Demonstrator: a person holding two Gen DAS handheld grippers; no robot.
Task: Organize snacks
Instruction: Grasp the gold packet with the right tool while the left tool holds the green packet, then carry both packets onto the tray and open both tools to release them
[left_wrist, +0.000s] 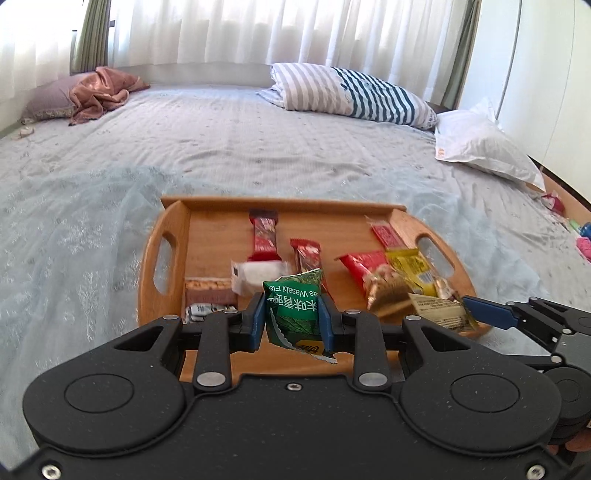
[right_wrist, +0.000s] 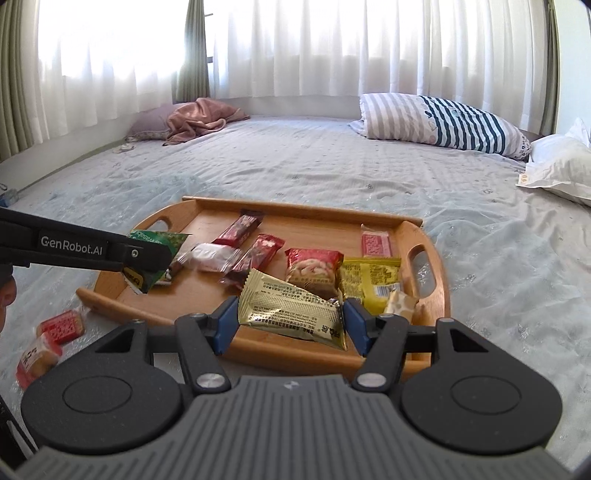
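Left wrist view: left gripper pinches a green wasabi packet above the wooden tray, its long axis pointing away.
Right gripper clamps a gold packet, long axis crosswise, over the tray's near rim; beyond lie red bars.

Smooth wooden tray, glossy foil gold packet, matt plastic gripper.

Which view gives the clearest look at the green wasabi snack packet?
The left wrist view: the green wasabi packet sits centred between the left gripper fingers, label readable. In the right wrist view, the gripper hides most of it; only its ends show.
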